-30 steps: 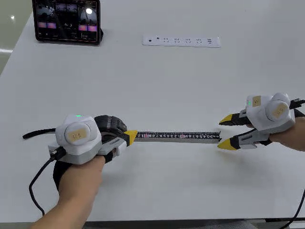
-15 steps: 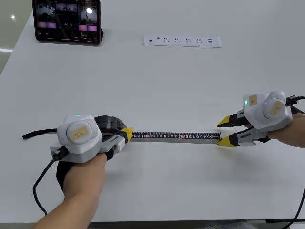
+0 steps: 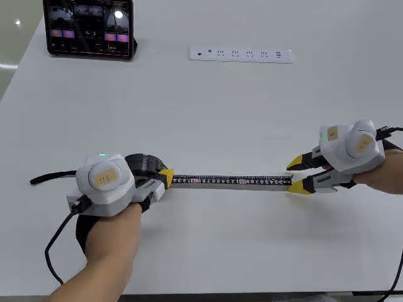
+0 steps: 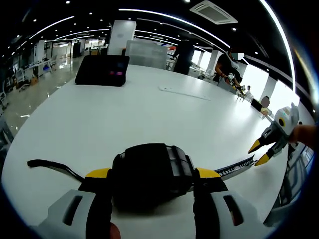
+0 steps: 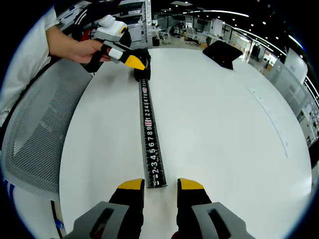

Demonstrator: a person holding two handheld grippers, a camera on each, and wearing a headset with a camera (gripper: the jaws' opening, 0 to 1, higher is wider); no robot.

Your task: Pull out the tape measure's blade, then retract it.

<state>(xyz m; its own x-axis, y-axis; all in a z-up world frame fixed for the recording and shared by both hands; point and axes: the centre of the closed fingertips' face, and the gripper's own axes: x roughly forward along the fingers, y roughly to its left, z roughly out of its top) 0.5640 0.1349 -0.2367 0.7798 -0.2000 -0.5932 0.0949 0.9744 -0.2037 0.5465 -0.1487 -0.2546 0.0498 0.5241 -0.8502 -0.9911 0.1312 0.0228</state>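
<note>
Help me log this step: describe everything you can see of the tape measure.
The tape measure has a chunky black case, clamped between the fingers of the left gripper on the white table. A black wrist strap trails from it across the tabletop. Its blade, dark with pale numerals and a few red marks, is pulled out, lying flat and straight. The free end sits between the open fingers of the right gripper, not pinched.

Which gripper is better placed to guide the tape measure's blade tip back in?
Probably the right gripper: its open jaws flank the free end of the blade, while the left gripper is shut on the tape measure case at the other end.
</note>
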